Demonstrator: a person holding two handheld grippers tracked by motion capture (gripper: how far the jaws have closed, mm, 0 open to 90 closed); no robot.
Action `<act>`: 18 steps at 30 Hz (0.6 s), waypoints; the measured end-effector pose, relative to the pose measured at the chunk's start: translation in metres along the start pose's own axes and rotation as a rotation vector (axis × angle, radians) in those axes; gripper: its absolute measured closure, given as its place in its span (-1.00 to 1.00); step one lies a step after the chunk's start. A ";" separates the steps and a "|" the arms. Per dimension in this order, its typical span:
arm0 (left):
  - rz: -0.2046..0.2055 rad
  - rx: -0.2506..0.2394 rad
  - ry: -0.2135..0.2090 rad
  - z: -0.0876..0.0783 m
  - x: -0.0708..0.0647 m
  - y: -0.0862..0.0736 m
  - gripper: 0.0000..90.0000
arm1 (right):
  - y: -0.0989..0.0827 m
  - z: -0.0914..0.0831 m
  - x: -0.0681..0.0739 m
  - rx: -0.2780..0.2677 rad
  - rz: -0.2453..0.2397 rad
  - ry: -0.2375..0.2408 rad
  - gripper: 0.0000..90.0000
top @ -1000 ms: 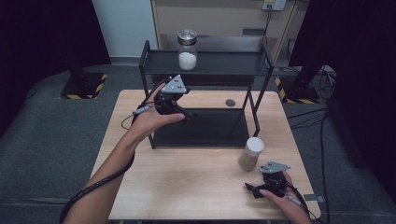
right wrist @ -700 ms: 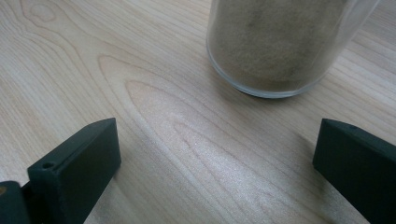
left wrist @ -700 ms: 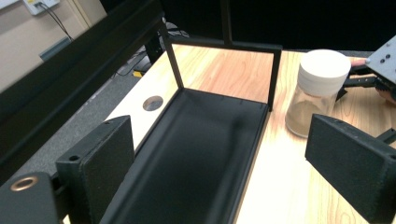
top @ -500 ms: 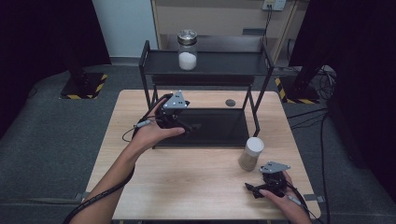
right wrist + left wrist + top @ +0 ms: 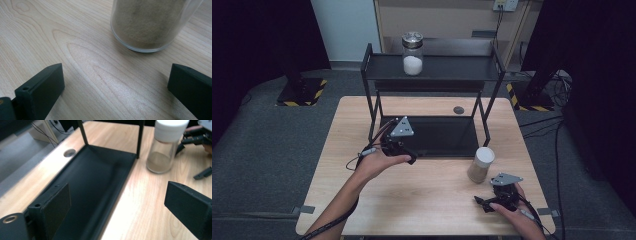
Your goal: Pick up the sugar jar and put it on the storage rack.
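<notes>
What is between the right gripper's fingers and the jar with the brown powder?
Nothing but bare wooden table. In the right gripper view, the open right gripper faces the jar, with only tabletop between them.

The left forearm reaches in from the bottom edge, angled up and to the right, its hand wrapped around the left gripper (image 5: 404,150), whose jaws stand wide apart with nothing between them and have just been opening. The right gripper (image 5: 484,204) lies low in the right hand, jaws spread wide, empty.
</notes>
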State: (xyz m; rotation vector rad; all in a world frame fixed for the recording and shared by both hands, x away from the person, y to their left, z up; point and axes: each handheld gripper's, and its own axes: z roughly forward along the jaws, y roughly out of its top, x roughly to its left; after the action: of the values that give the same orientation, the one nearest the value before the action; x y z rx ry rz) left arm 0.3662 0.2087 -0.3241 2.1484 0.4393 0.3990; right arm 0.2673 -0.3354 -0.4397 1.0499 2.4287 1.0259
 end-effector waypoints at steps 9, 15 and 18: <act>-0.022 0.006 -0.022 0.005 -0.012 -0.021 -0.88 | 0.000 0.000 0.000 0.000 -0.001 0.000 -0.97; -0.025 0.012 -0.035 0.008 -0.022 -0.035 -0.88 | 0.000 0.000 0.000 0.000 0.000 0.000 -0.97; -0.028 0.018 -0.039 0.009 -0.027 -0.040 -0.88 | 0.000 0.000 0.000 0.000 -0.001 0.000 -0.97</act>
State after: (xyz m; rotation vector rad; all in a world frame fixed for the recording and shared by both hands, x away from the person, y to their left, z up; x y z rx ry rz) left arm 0.3396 0.2129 -0.3654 2.1617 0.4518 0.3376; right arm 0.2673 -0.3355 -0.4398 1.0490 2.4286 1.0262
